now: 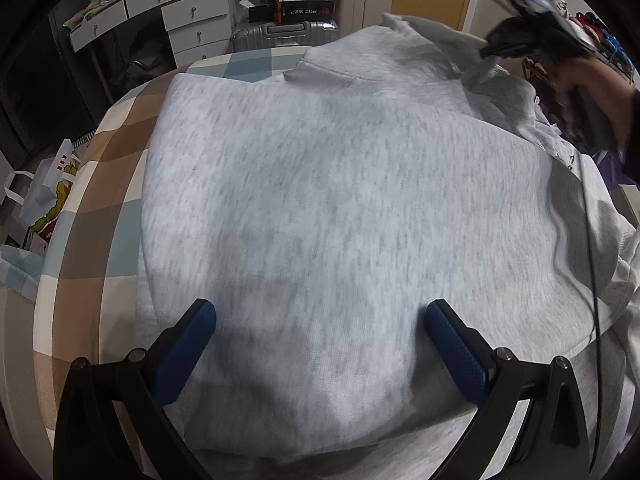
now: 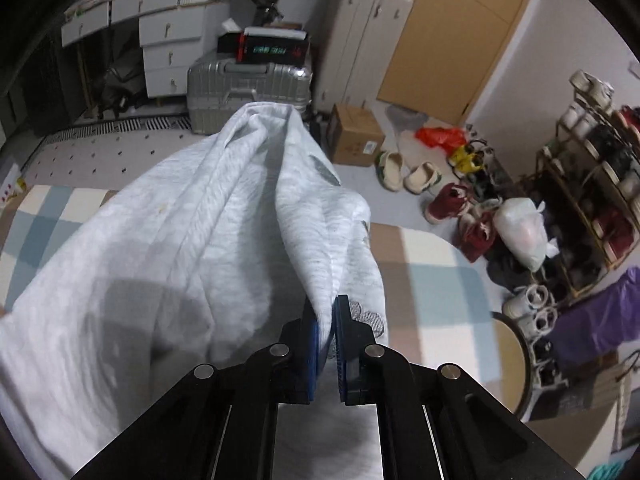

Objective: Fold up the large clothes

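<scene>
A large light grey sweatshirt (image 1: pixel 340 200) lies spread over a checked bed cover (image 1: pixel 104 184). My left gripper (image 1: pixel 320 312) hovers open just above its near part, blue pads wide apart with nothing pinched. In the right wrist view my right gripper (image 2: pixel 325 320) is shut on a fold of the grey sweatshirt (image 2: pixel 200 240), and the cloth rises in a ridge ahead of the blue pads. In the left wrist view the right gripper (image 1: pixel 490 50) shows at the upper right, lifting the sweatshirt's far corner, with a hand behind it.
A silver suitcase (image 2: pixel 248 88) with boxes on top and white drawers (image 2: pixel 168 40) stand beyond the bed. Shoes (image 2: pixel 420 176), bags, a cardboard box (image 2: pixel 356 136) and a shoe rack (image 2: pixel 592 184) crowd the floor to the right. A paper bag (image 1: pixel 44 196) stands left of the bed.
</scene>
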A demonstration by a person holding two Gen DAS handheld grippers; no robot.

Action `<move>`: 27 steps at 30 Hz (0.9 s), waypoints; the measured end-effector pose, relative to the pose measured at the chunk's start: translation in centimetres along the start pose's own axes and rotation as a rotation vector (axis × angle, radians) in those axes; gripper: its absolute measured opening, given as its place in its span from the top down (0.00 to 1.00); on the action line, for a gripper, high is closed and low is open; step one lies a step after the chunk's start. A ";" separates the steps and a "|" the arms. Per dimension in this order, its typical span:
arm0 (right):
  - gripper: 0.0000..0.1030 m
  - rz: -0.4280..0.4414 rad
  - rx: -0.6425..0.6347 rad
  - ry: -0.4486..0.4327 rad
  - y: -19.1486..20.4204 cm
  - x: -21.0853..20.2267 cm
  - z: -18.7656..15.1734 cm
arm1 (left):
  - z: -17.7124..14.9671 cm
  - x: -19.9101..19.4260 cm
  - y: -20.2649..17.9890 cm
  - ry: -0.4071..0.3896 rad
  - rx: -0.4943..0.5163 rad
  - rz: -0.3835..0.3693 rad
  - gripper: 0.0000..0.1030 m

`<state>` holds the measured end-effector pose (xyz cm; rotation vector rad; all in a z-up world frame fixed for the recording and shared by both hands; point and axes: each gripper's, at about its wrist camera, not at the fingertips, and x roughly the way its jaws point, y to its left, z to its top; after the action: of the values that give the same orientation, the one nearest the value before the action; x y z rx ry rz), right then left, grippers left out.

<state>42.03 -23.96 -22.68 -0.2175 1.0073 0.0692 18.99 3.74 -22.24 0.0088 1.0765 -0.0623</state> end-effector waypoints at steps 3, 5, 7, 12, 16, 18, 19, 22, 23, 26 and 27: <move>0.94 0.188 0.074 -0.036 -2.5 -2.1 -2.2 | 0.1 0.0 0.0 0.006 -0.003 -0.002 0.01; 0.94 0.323 0.132 -0.034 -3.7 -3.8 -5.3 | 0.1 0.1 0.0 0.010 -0.005 0.000 0.01; 0.94 0.419 0.175 -0.037 -4.6 -6.0 -8.9 | 0.2 0.1 0.0 0.012 -0.008 0.002 0.01; 0.93 0.614 0.270 0.013 -5.0 -9.4 -15.8 | 0.2 0.2 -0.1 0.016 -0.013 0.006 0.01; 0.92 0.607 0.215 0.044 -3.4 -10.9 -18.6 | 0.3 0.3 -0.1 0.013 -0.012 0.009 0.01; 0.90 0.575 0.197 0.053 -3.4 -10.7 -18.4 | 0.3 0.4 -0.1 0.013 -0.009 0.006 0.01; 0.90 0.577 0.218 0.069 -3.8 -10.5 -18.2 | 0.2 0.4 -0.1 0.013 -0.007 0.004 0.01; 0.84 0.570 0.274 0.098 -4.8 -10.5 -17.4 | 0.2 0.4 0.0 0.015 -0.004 0.002 0.01; 0.80 0.553 0.276 0.091 -5.0 -10.8 -17.2 | 0.3 0.4 0.0 0.015 -0.002 0.003 0.01; 0.61 0.643 0.307 0.052 -6.3 -11.2 -15.9 | 0.2 0.3 -0.1 0.016 0.001 0.000 0.01; 0.51 0.676 0.349 0.046 -7.3 -11.3 -15.1 | 0.2 0.3 -0.1 0.016 0.002 -0.001 0.01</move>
<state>24.61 -33.83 -19.82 0.4492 1.0847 0.4999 19.32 3.58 -22.41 0.0106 1.0922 -0.0643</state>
